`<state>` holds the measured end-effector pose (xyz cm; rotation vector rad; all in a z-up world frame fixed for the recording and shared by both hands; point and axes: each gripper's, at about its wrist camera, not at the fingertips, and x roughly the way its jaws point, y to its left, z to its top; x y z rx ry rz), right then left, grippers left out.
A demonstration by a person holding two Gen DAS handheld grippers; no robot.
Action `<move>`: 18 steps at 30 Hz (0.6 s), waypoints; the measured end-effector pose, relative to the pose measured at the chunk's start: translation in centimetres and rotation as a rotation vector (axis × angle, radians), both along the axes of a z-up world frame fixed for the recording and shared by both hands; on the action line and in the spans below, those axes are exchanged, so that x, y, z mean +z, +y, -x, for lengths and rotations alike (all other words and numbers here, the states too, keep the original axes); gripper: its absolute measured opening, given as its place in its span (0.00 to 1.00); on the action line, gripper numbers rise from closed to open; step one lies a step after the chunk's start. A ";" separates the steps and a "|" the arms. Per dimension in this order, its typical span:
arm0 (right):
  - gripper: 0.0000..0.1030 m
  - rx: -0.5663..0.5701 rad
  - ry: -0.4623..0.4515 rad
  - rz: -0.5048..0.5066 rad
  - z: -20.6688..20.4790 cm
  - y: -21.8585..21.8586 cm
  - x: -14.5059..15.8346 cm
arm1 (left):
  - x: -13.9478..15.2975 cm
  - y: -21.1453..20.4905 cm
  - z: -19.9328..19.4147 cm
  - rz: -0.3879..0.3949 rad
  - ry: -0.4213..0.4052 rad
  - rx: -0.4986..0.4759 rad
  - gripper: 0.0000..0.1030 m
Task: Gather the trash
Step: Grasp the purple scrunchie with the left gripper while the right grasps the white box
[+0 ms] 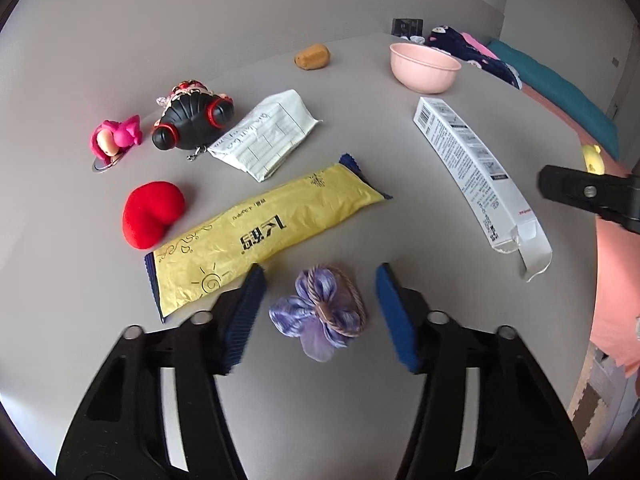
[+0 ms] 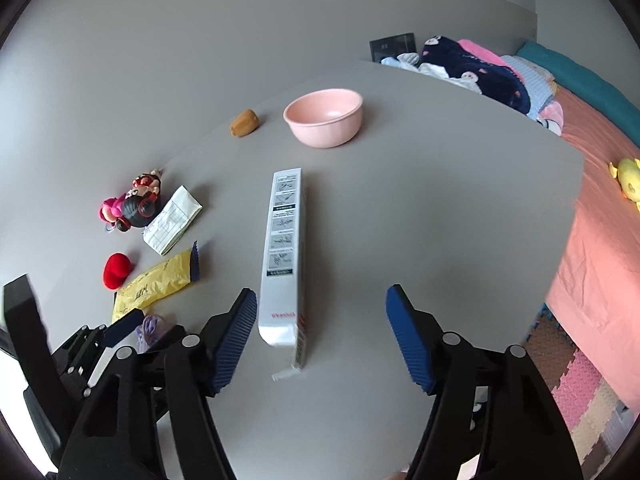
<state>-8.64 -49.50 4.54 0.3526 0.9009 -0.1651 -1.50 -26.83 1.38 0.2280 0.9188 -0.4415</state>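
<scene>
While both grippers hang over the grey table, neither holds anything. Left gripper: jaws spread apart, a purple fabric flower lying between the pads but untouched; yellow wrapper just ahead-left of its left pad, folded paper packet further ahead. Right gripper: jaws spread wider, near end of the long white carton sitting between them, closer to the left pad, no contact. Pink bowl well ahead of the carton.

Handling guess: carton looks light, empty, thin card with a torn flap at the near end, so it likely crushes; pinch across its narrow width mid-body, not the flap. Wrapper is light, crinkly, probably slippery; take an edge.
</scene>
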 end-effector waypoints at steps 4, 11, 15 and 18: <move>0.60 0.003 0.031 0.006 -2.1 1.0 -1.0 | 0.2 1.0 -0.4 0.046 0.013 0.004 0.26; 0.43 0.013 0.103 0.078 -5.0 3.0 -2.9 | 0.4 1.9 -0.7 0.123 0.079 -0.004 0.18; 0.27 0.006 0.131 0.160 -5.5 3.4 -3.4 | 0.4 1.5 -0.3 0.098 0.067 -0.018 0.18; 0.27 -0.014 0.146 0.152 -5.0 2.9 -3.3 | 0.5 1.2 -0.1 0.089 0.048 -0.023 0.18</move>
